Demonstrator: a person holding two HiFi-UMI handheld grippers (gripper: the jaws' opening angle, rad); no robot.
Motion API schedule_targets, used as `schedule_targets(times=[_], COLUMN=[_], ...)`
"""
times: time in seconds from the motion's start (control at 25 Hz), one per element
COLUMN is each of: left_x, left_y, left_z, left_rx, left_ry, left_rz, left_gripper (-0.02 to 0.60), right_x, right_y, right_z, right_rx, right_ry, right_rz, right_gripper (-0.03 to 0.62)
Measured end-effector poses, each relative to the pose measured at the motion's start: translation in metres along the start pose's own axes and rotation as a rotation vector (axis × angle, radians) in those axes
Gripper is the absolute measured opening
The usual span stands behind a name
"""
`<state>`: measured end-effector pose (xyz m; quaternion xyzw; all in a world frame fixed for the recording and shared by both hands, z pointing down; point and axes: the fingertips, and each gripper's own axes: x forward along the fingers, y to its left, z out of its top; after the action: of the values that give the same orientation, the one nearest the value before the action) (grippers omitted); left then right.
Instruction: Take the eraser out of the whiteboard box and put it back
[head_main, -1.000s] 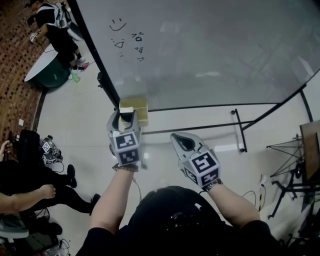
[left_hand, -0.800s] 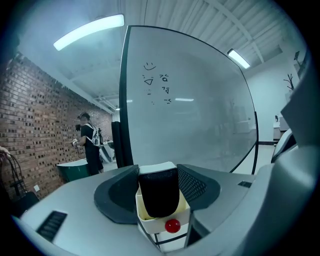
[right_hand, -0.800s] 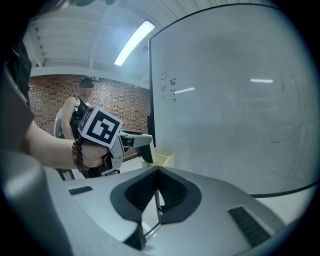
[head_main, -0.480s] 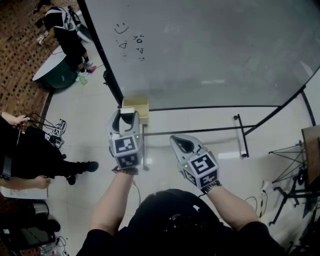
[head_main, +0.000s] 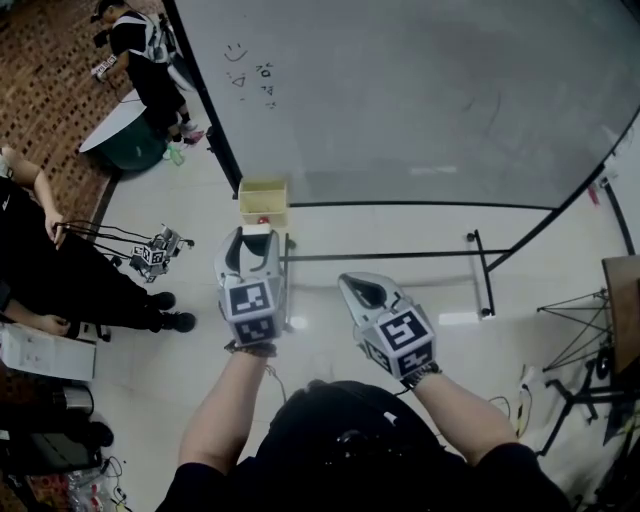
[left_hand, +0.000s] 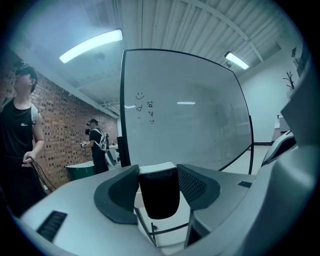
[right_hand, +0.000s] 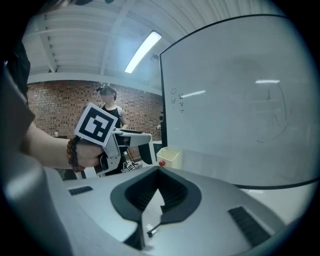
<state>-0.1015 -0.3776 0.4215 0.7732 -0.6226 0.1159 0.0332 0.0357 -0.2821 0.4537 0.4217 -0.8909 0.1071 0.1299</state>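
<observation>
My left gripper is shut on the eraser, a block with a white top and a black body that fills the gap between the jaws in the left gripper view. The pale yellow whiteboard box hangs at the lower left corner of the whiteboard, a short way beyond the left gripper, with a small red thing inside. In the right gripper view the box shows past the left gripper. My right gripper is shut with nothing in it, level with the left one and to its right.
The whiteboard's black stand foot crosses the floor ahead of my right gripper. A seated person and a standing person are at the left, with spare marker-cube devices on the floor beside a round green table.
Both grippers have drawn back from the whiteboard; the left one, eraser still in its jaws, now stands clear of the box it overlapped before. The right gripper stays shut.
</observation>
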Motion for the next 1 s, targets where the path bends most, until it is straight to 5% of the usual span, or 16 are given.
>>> schedule_targets(times=[1.0], left_x=[-0.165], left_y=[-0.056], left_z=[-0.017], left_rx=[0.023], left_ry=[-0.021], left_rz=[-0.043], left_gripper=[0.235], right_x=[-0.099], right_y=[0.094], right_z=[-0.023], right_rx=[-0.037], right_ry=[-0.04], right_rz=[0.039], right_gripper=[0.025])
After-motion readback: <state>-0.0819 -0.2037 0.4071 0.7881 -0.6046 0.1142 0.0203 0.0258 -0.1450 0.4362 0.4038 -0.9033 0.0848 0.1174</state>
